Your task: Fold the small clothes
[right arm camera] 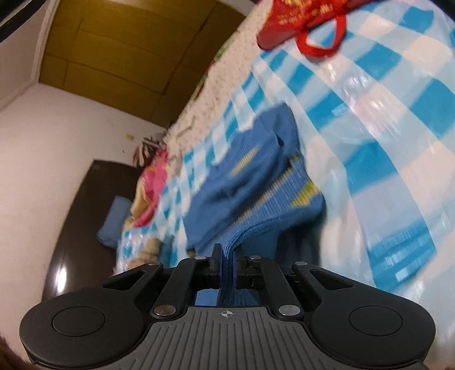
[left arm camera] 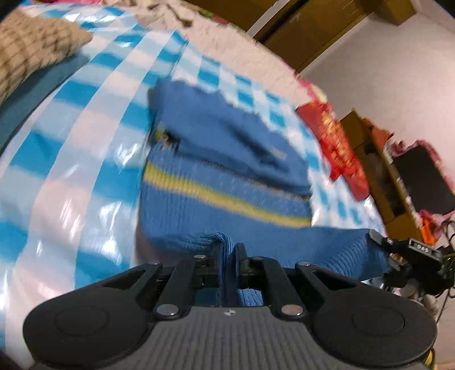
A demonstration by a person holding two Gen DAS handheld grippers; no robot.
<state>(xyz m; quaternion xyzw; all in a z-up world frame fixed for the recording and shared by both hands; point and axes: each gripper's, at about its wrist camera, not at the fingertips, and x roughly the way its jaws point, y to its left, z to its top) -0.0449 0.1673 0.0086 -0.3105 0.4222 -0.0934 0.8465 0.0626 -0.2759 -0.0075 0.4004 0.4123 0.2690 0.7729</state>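
The left tongs [left arm camera: 227, 250] were pinching a bunched edge of the blue sweater [left arm camera: 221, 182], and the right tongs [right arm camera: 226, 253] were pinching another part of that same edge, the knit pressed tight between each pair of fingers. The sweater, with its yellow stripe [left arm camera: 227, 196], stretched away ahead of both tongs over a blue-and-white checked sheet [left arm camera: 85, 136] on the bed. In the left view the right tongs showed off to the right, gripping the hem. A red bag [right arm camera: 287, 25] lay beyond the sweater, apart from it.
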